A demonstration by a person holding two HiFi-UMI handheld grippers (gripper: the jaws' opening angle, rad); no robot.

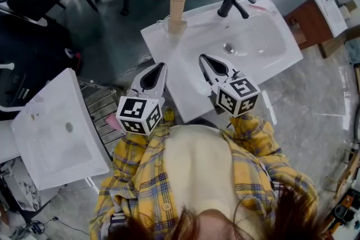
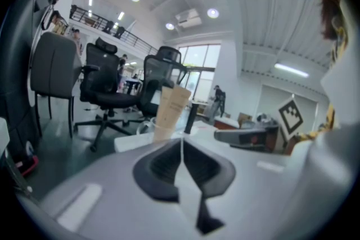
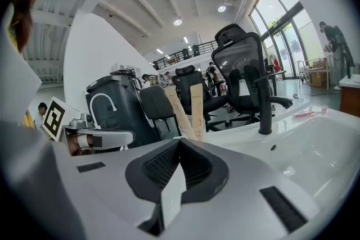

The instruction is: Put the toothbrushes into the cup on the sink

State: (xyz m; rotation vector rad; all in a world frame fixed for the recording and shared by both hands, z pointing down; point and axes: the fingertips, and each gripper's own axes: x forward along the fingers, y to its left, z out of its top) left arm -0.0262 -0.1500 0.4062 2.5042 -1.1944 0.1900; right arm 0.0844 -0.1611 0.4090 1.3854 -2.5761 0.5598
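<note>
Seemingly the task is at its last step. The left gripper (image 1: pixel 160 67), jaws clenched on nothing, hangs over the sink's (image 1: pixel 264 50) near edge. At 1 o'clock from it, the cup (image 1: pixel 174 28) holds 2 boxed toothbrushes (image 3: pixel 196 107) upright. The right gripper (image 1: pixel 206 60), likewise clenched and empty, sits at the cup's 5 o'clock. The next move likely calls only for drawing both grippers back.

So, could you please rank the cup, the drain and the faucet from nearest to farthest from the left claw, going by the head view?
From the left claw:
1. Cup, just ahead, on the sink's left back corner.
2. Drain, to the right, mid-sink.
3. Faucet, at the far rim.
</note>
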